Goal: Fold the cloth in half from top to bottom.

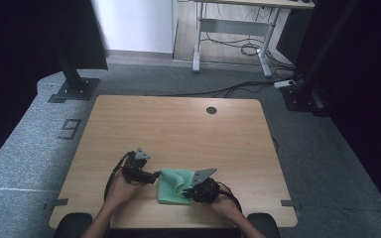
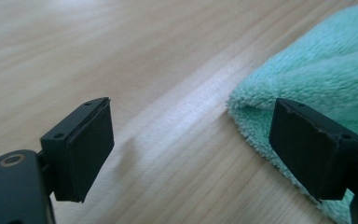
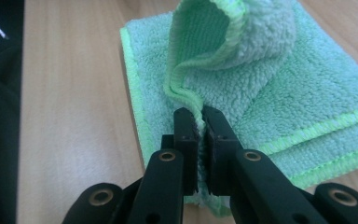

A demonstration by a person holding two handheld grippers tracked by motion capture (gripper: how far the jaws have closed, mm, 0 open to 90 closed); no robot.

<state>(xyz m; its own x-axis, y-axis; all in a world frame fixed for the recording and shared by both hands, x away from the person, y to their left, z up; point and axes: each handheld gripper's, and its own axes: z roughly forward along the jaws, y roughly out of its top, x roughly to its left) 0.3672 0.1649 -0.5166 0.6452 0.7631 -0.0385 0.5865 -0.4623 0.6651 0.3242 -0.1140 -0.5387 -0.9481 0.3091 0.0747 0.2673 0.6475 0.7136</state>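
In the high view, a wooden table (image 1: 178, 129) takes up the middle of the frame, with a small dark round hole (image 1: 211, 110) near its upper edge. A folded green cloth (image 1: 171, 191) lies low in the frame, close to the table's near edge, between the 2 grippers. The left gripper (image 1: 155, 175) sits just left of the cloth, held by the person's left hand (image 1: 121, 186), its tips at the cloth's left edge. The right gripper (image 1: 189, 190) sits at the cloth's right side, held by the right hand (image 1: 223, 201), and a flap of the cloth rises toward it. Grey carpet (image 1: 327, 163) surrounds the table, and another desk's metal legs (image 1: 228, 34) stand at the top of the frame. In the left gripper view, the 2 black jaws stand wide apart at the lower left and lower right, holding nothing; bare wood lies between them, and the fluffy edge of the cloth (image 2: 307, 79) fills the right side, with the right-hand jaw in front of it. In the right gripper view, the 2 jaws at the bottom centre are closed tight on the cloth's (image 3: 279, 98) bright green hem, pinching a lifted corner that curls up and over at the top centre, while the rest lies flat on the wood.
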